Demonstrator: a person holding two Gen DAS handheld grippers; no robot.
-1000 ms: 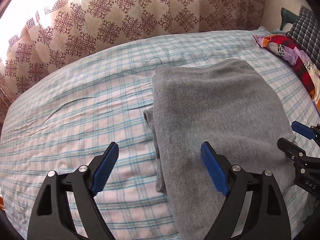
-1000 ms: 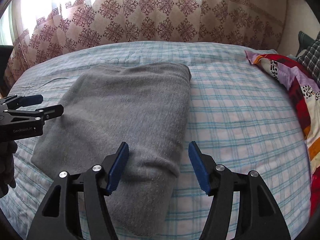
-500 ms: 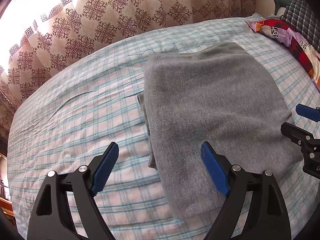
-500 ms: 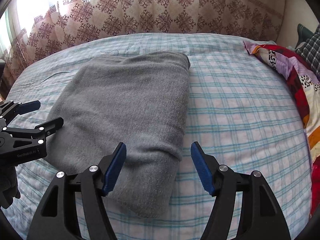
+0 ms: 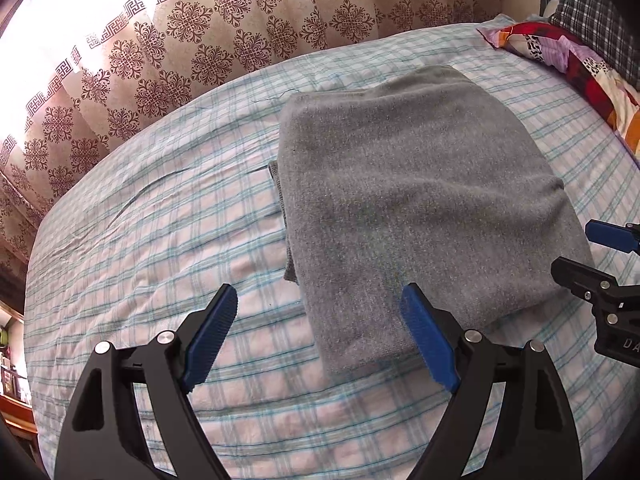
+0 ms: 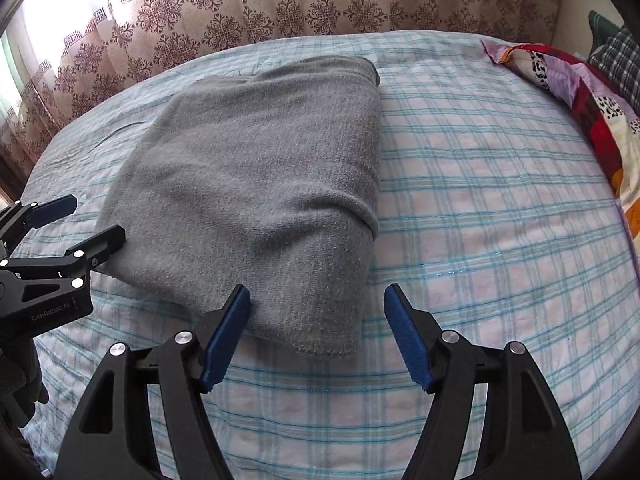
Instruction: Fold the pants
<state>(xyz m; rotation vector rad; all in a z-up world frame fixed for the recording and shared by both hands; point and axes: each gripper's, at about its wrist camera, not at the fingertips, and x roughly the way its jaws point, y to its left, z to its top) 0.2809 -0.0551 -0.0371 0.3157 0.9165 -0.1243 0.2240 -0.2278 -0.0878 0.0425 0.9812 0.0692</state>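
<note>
The grey pants (image 5: 416, 216) lie folded into a thick, roughly rectangular bundle on the bed (image 5: 160, 240), which is covered in a pale sheet checked in pink and teal. Taking the pants as the landmark and going from left to right: to their left the sheet runs bare, with a few shallow creases, out to the patterned curtain (image 5: 224, 36) that hangs behind the bed's far edge. At the bundle's left side a narrow strip of a lower layer sticks out from under the top fold. The left gripper (image 5: 320, 330) hovers above the near left corner of the pants with its blue-padded fingers (image 5: 210, 340) spread wide and nothing between them; one pad stands over bare sheet left of the bundle, the other over the bundle's near edge. The right gripper (image 6: 318, 330) hovers above the near right corner of the pants, its fingers (image 6: 408, 340) well apart and holding nothing, the near hem of the bundle showing in the gap between them without either pad touching it. In the right wrist view a dark-gloved hand (image 6: 18, 368) shows beneath the left gripper's body. To the right of the pants the checked sheet lies bare again, and beyond it, at the bed's right end, sits a patchwork pillow (image 6: 592, 108) in red, purple and orange, with a dark plaid cushion (image 6: 620, 60) behind it.
</note>
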